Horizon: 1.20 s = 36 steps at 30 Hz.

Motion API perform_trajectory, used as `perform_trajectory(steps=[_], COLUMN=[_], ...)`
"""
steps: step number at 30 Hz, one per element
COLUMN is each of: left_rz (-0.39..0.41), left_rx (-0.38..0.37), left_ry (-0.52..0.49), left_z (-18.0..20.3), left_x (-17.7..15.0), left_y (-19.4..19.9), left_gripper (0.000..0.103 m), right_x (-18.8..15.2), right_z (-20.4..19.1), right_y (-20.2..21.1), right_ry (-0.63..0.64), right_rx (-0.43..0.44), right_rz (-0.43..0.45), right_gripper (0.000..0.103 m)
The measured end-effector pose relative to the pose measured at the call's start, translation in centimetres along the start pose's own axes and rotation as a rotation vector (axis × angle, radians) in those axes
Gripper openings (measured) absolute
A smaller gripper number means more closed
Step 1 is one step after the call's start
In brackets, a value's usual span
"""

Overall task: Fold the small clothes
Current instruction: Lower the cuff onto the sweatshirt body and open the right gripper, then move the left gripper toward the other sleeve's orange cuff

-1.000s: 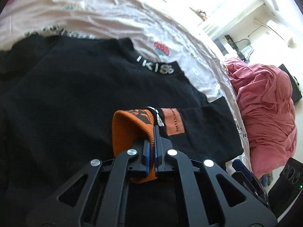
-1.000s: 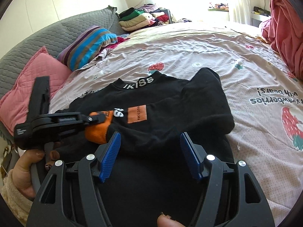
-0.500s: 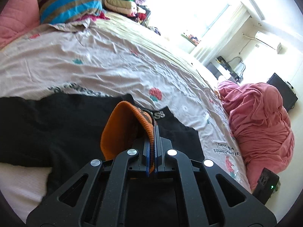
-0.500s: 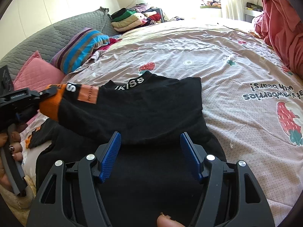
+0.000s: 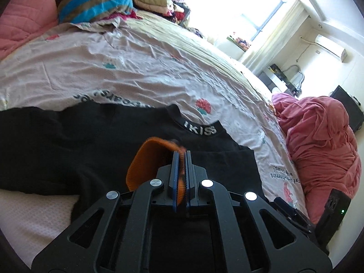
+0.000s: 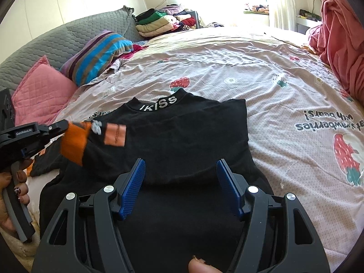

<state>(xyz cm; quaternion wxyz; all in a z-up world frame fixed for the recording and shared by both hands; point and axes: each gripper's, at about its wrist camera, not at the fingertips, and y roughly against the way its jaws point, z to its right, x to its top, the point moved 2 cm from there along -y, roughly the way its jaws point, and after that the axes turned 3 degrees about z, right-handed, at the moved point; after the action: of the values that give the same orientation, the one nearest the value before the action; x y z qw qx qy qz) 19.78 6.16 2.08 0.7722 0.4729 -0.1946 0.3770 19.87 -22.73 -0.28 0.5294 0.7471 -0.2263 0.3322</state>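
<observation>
A black sweater [image 6: 182, 136] with a white-lettered collar [image 6: 159, 104] lies on the bed, its right side folded in. My left gripper [image 5: 181, 159] is shut on the orange cuff [image 5: 147, 161] of the left sleeve. In the right wrist view that left gripper [image 6: 58, 128] holds the orange cuff [image 6: 74, 143] lifted at the sweater's left side, the sleeve with its orange patch [image 6: 116, 134] hanging from it. My right gripper [image 6: 180, 170] hovers open over the sweater's lower body, nothing between its blue pads [image 6: 134, 184].
The bed [image 6: 284, 86] has a pink strawberry-print cover. Pink [image 6: 41, 91] and striped [image 6: 97, 54] pillows lie at the left, folded clothes [image 6: 163, 21] at the far end. A red blanket heap [image 5: 318, 141] bulges at the right. A hand [image 6: 13, 182] grips the left tool.
The left gripper pulled the orange cuff and sleeve off the sweater's chest, out to the left and upward. The right gripper stayed still and open.
</observation>
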Motion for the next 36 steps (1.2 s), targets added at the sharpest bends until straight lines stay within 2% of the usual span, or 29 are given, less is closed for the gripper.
perform_trajectory(steps=[5,10,14,16,18,20,22,26,29,31,33,34,36], left_rz=[0.023,-0.021,-0.086,-0.112,-0.152,-0.192,-0.217,-0.222,-0.213,-0.210,-0.202,-0.198,-0.188], left_rx=[0.012,0.020,0.036,0.045,0.068,0.106,0.125,0.119,0.107,0.102,0.094,0.093,0.097], left_ry=[-0.014,-0.045,-0.077,-0.091,-0.104,-0.105,-0.099,-0.081,-0.072,-0.068,-0.059,-0.055,-0.059], left_z=[0.0,0.7,1.2,1.2,1.0,0.3,-0.6,-2.1,-2.3,-2.3,-2.2,-2.1,-2.0], left_x=[0.5,-0.1,-1.5,-2.1,-2.8,-3.7,-4.3,-5.5,-5.5,-5.4,-5.3,-5.3,-5.1], left_y=[1.0,-0.2,-2.1,-2.8,-3.8,-4.6,-5.1,-5.3,-4.8,-4.3,-3.5,-3.2,-2.7], left_gripper=[0.000,0.000,0.013,0.015,0.026,0.036,0.038,0.038,0.038,0.039,0.047,0.049,0.054], right_x=[0.9,1.5,1.7,1.7,1.6,1.3,1.0,-0.1,-1.4,-1.5,-1.3,-1.2,-1.1], right_z=[-0.3,-1.0,-1.6,-1.9,-2.0,-1.9,-1.8,-0.9,0.6,0.9,0.8,0.8,0.6], right_y=[-0.3,-1.5,-2.3,-2.8,-3.3,-3.8,-4.5,-6.3,-8.2,-8.1,-7.4,-7.1,-6.5], right_ry=[0.024,0.063,0.093,0.110,0.123,0.131,0.140,0.153,0.118,0.095,0.088,0.080,0.067], right_rx=[-0.018,-0.036,-0.042,-0.045,-0.051,-0.058,-0.072,-0.132,-0.158,-0.139,-0.130,-0.122,-0.111], right_rz=[0.015,0.007,-0.001,-0.009,-0.022,-0.036,-0.057,-0.132,-0.213,-0.205,-0.190,-0.184,-0.175], right_gripper=[0.064,0.064,0.064,0.064,0.064,0.069,0.072,0.081,0.081,0.081,0.085,0.089,0.090])
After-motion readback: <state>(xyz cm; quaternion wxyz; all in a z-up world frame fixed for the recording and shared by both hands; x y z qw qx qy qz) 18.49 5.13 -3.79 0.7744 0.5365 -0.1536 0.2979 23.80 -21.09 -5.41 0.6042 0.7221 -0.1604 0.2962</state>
